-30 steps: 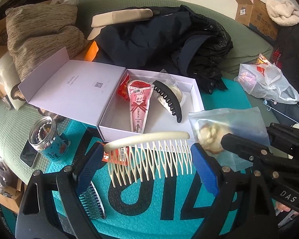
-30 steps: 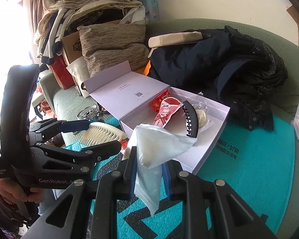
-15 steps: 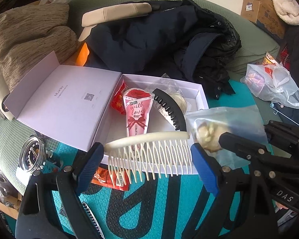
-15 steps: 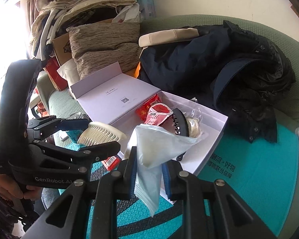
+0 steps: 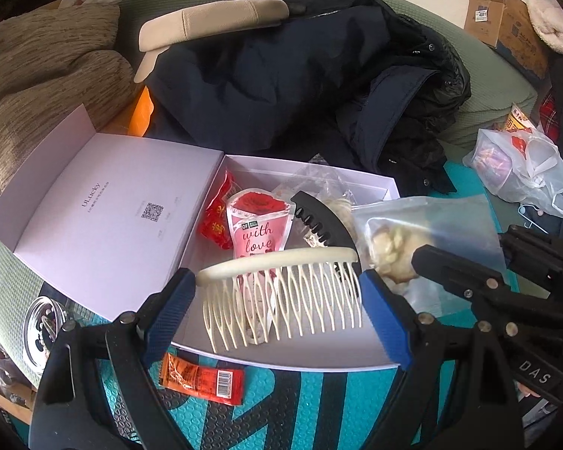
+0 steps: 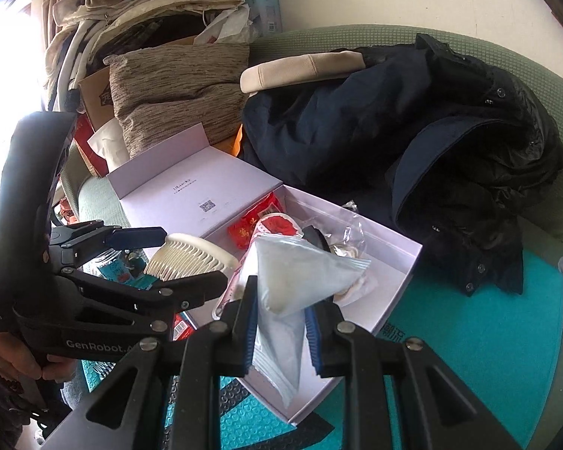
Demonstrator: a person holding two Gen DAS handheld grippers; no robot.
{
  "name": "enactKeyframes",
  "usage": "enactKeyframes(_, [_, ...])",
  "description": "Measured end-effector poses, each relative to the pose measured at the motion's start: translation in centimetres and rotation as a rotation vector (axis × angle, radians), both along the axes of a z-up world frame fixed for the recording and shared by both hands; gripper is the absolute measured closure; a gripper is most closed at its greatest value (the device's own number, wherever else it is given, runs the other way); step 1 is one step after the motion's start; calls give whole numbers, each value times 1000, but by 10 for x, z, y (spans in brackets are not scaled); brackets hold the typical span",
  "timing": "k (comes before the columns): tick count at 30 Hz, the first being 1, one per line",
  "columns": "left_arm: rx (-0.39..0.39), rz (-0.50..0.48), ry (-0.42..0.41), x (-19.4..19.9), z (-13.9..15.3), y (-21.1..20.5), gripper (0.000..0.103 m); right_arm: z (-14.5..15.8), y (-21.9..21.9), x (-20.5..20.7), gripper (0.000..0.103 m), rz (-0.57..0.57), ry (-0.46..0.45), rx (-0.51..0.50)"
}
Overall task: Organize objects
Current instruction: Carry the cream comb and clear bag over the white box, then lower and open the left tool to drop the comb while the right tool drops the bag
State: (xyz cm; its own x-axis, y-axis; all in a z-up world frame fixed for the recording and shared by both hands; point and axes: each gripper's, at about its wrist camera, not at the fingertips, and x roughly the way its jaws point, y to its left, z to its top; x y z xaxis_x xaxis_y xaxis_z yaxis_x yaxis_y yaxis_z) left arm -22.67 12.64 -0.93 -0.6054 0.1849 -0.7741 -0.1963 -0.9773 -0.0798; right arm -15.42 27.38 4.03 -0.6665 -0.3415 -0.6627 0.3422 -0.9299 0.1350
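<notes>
My left gripper (image 5: 279,311) is shut on a cream hair comb (image 5: 281,292) and holds it over the near part of the open white box (image 5: 319,354). The comb also shows in the right wrist view (image 6: 191,255). My right gripper (image 6: 281,322) is shut on a clear zip bag (image 6: 296,281) with a pale item inside (image 5: 390,251), held over the box (image 6: 398,273). In the box lie a pink "with love" packet (image 5: 257,232), a black hair claw (image 5: 319,221) and a red packet (image 5: 216,221).
The box lid (image 5: 105,221) lies open to the left. An orange sachet (image 5: 202,377) lies on the teal mat (image 5: 300,412) in front of the box. A jar (image 5: 41,322) stands at left. A dark jacket (image 5: 300,75), pillows (image 5: 37,75) and a plastic bag (image 5: 525,165) surround the area.
Both grippers have moved forward toward the box with their loads. The comb and the zip bag now hang over the box's inside. The jar has slid toward the left edge of view.
</notes>
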Motion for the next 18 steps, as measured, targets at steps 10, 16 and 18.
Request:
enactKeyframes(10, [-17,-7,5,-38,-6,5,15,-3,6,-32,81,-25,18,22])
enactKeyframes(16, [-35,-15,8,-61,-12,9,15,-8,9,-53,81,-37,20,26])
enactKeyframes(18, [-36,-17,1,-69,-17,9,15,-10,11,-59,81,-42,20,27])
